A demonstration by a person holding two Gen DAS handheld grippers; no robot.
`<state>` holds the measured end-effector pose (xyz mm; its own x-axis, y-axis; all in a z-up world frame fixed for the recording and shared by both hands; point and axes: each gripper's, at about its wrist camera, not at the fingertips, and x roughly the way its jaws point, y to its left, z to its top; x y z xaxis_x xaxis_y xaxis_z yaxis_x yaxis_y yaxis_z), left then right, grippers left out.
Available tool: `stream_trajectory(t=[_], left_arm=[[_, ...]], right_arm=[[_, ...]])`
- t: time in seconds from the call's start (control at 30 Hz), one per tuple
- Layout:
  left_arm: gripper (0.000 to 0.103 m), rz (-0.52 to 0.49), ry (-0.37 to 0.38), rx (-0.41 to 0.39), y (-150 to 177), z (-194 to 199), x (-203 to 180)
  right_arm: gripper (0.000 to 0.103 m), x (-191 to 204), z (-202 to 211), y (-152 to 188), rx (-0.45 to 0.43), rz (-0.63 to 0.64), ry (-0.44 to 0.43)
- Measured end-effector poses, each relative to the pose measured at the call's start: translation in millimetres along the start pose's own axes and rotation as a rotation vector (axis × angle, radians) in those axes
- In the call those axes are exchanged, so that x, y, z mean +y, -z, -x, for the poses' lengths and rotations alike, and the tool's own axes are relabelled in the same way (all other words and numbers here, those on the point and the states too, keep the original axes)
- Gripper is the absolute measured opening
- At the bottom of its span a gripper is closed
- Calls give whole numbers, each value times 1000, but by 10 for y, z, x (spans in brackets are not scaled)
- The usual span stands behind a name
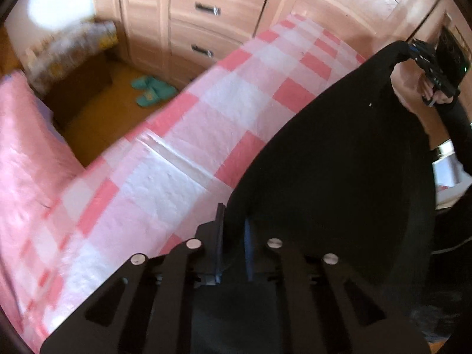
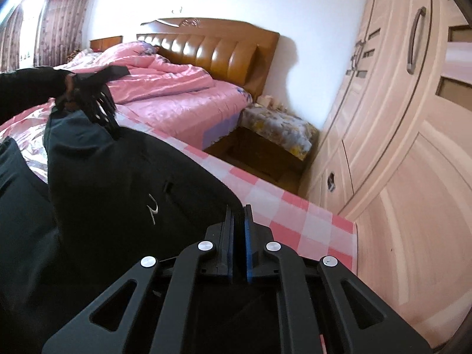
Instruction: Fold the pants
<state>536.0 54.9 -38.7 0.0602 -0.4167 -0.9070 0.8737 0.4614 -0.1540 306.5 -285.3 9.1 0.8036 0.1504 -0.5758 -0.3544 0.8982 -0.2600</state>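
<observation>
1. Hidden areas: in your left wrist view, the lower half of the pants (image 1: 339,162) merges with the dark frame edge at 4 o'clock, so you cannot trace the legs or hem there. Motion blur softens the checked cloth (image 1: 183,147), the slippers (image 1: 153,91) at 10 o'clock and the drawers (image 1: 206,26) at 12 o'clock.
2. In your right wrist view, the pants (image 2: 118,191) run off the frame at 8 o'clock. The fingertips of the left gripper (image 2: 113,126) are blurred against the dark fabric.
3. Position, left wrist view: the pants hang as one black sheet from the left gripper (image 1: 234,227) at 6 o'clock up to the right gripper (image 1: 411,51) at 2 o'clock. The top edge sags between the two. The checked cloth lies behind and below it.
4. Position, right wrist view: the pants spread from the right gripper (image 2: 239,224) toward 9 o'clock, reaching the left gripper at 10 o'clock. A small white logo faces you. The bed (image 2: 177,94) and nightstand (image 2: 277,129) stand beyond.
5. Left gripper: your jaws are clamped together on an edge of the pants, with fabric pinched between the pads.
6. Right gripper: your jaws are pressed almost together, gripping the pants edge. A hand (image 1: 439,94) holds its handle.
</observation>
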Motion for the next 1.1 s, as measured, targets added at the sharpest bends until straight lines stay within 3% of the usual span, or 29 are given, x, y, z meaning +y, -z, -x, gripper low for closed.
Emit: stream_trajectory(t=[0.17, 0.27, 0.4, 0.5, 0.63, 0.73, 0.83, 1.0, 1.03, 1.07, 1.1], left_arm=[[10, -45, -244, -156, 172, 648, -559], [10, -126, -416, -217, 401, 1079, -1222], [10, -205, -562, -279, 919, 1480, -2195], [10, -226, -600, -300, 1407, 1522, -2916], [10, -195, -580, -266, 2053, 1068, -3679], [10, -139, -557, -228, 2367, 644, -3834], [10, -86, -583, -197, 2545, 238, -3846], [12, 43, -590, -277, 2592, 199, -3726], [15, 64, -589, -284, 2600, 209, -3729], [19, 100, -573, -292, 2594, 222, -3713], [36, 129, -554, -297, 2619, 231, -3720]], right_arm=[[7, -14, 26, 47, 4, -14, 25], [7, 52, 331, 58, -43, 6, 36], [7, 236, 905, 248, -117, 57, 27], [7, 440, 1272, 597, -131, 83, 24], [7, 707, 1535, 1118, -96, 53, -13], [7, 907, 1472, 1496, -26, 29, -30], [7, 1100, 1342, 1728, 41, 34, -20], [10, 1108, 1322, 1763, 72, -13, -5], [16, 1140, 1357, 1804, 76, -16, -10], [31, 1164, 1378, 1826, 90, -23, -29], [48, 1178, 1406, 1857, 103, -31, -38]])
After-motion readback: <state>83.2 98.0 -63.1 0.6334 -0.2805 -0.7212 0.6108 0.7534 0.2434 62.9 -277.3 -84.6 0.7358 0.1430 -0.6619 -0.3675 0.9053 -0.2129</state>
